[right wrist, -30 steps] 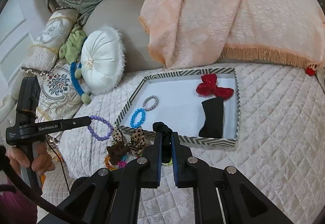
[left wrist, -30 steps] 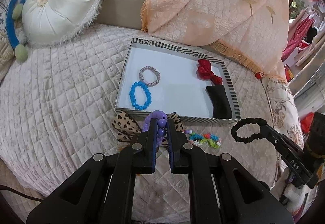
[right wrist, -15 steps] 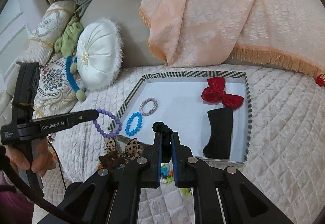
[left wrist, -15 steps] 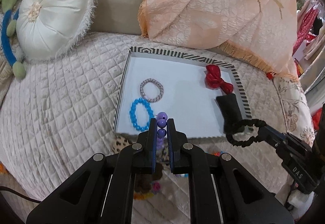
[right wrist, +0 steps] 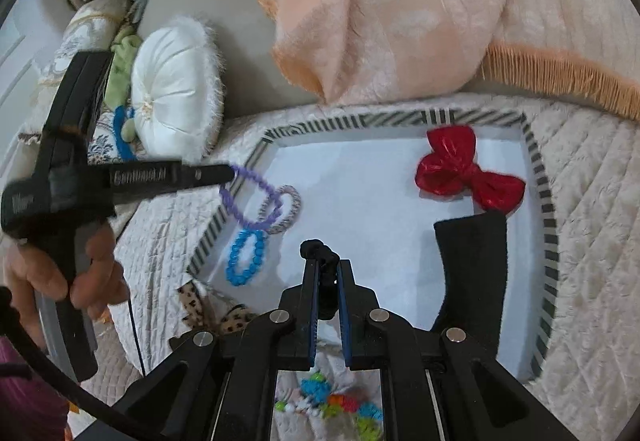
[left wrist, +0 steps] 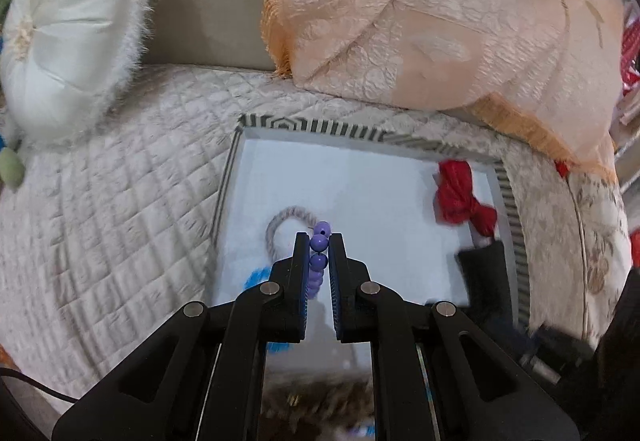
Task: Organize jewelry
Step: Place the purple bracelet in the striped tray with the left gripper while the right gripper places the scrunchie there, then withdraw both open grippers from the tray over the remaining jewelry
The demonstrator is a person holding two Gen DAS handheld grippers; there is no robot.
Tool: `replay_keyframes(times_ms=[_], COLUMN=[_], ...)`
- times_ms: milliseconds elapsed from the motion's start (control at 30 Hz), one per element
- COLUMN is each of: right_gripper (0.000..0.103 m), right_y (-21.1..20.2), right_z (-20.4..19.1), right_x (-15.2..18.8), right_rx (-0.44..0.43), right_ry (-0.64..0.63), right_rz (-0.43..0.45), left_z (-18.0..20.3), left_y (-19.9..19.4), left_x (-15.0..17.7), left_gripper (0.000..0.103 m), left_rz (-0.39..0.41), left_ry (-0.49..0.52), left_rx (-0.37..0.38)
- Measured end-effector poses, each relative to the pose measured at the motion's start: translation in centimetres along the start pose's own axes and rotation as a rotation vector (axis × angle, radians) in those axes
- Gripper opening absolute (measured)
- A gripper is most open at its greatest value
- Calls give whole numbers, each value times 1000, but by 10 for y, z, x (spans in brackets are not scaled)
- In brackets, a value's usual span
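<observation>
purple bead bracelet [right wrist: 250,199]: pinched at one spot on its loop between the pads of your left tool [left wrist: 319,243], the rest hanging free above the left part of the striped tray [right wrist: 536,177], just over the grey bracelet [right wrist: 286,209] and near the blue bead bracelet [right wrist: 245,256]. judgement: light, hard round beads on a cord, so the loop is floppy and the beads can roll or slip out of a loose pinch. you hold it best across the cord between two beads, as now; expect the loop to swing.

black scrunchie [right wrist: 320,253]: clamped between the pads of your right tool [right wrist: 328,269], above the tray's near middle. judgement: soft, springy, almost weightless; it squashes under the pads and grips well (any point on the ring will do).

already lying in the tray: red bow [right wrist: 468,171], black cloth piece [right wrist: 472,269]. outside it, on the quilted bed [right wrist: 592,221], a leopard bow [right wrist: 228,317] and a multicoloured bead piece [right wrist: 336,403]. both views are motion-blurred.
</observation>
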State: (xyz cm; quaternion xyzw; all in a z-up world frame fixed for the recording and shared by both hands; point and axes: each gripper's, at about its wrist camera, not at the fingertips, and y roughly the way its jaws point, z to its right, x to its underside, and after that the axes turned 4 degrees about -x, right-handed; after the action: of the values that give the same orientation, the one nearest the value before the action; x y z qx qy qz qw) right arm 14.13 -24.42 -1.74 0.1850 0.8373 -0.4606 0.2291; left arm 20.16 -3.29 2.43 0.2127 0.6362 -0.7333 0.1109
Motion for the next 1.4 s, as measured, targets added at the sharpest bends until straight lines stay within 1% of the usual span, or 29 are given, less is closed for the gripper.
replay_keyframes(times_ms=[167,333,400,467,533,600,633,667,700,733,767,933,1067,1200,1300,1400], right_gripper=[8,8,9,15,36,37,37,37,37,37,37,37,37,37,37,37], right_y=[16,26,29,30,30,29,28,26,24,22,20,7,-1,-9,-14,-22], right_z=[27,34,35,35,32,28,26,24,21,19,18,10,0,-13,-22,-33], right_x=[0,3,4,2,3,3,3,4,4,5,5,9,14,21,27,35], right_rx=[52,144,160,167,160,153,159,168,174,172,168,178,193,193,183,180], right_ry=[49,13,-4,-16,-26,-38,-47,-57,-64,-65,-61,-61,-66,-75,-78,-82], right_rz=[-25,-48,-55,-56,-51,-50,-51,-48,-43,-37,-34,-19,-15,-15,-15,-10], left_z=[-1,-12,-18,-23,-27,-31,-32,-33,-34,-35,-36,-32,-29,-24,-21,-23], left_y=[34,67,77,83,86,87,88,86,82,78,72,51,34,10,-8,-25], left_x=[-29,-44,-46,-45,-43,-42,-42,-41,-39,-38,-37,-23,-6,20,39,58], left_gripper=[8,8,8,8,8,9,12,20,25,32,33,33,33,33,33,33], left_rz=[2,-18,-26,-33,-38,-36,-34,-29,-23,-15,-12,-9,-1,11,43,53], left_ry=[-45,-79,-88,-95,-101,-107,-107,-107,-109,-110,-110,-88,-76,-51,-22,-12], left_rx=[10,-54,-83,-97,-109,-114,-112,-107,-101,-93,-90,-87,-111,-136,-160,-158])
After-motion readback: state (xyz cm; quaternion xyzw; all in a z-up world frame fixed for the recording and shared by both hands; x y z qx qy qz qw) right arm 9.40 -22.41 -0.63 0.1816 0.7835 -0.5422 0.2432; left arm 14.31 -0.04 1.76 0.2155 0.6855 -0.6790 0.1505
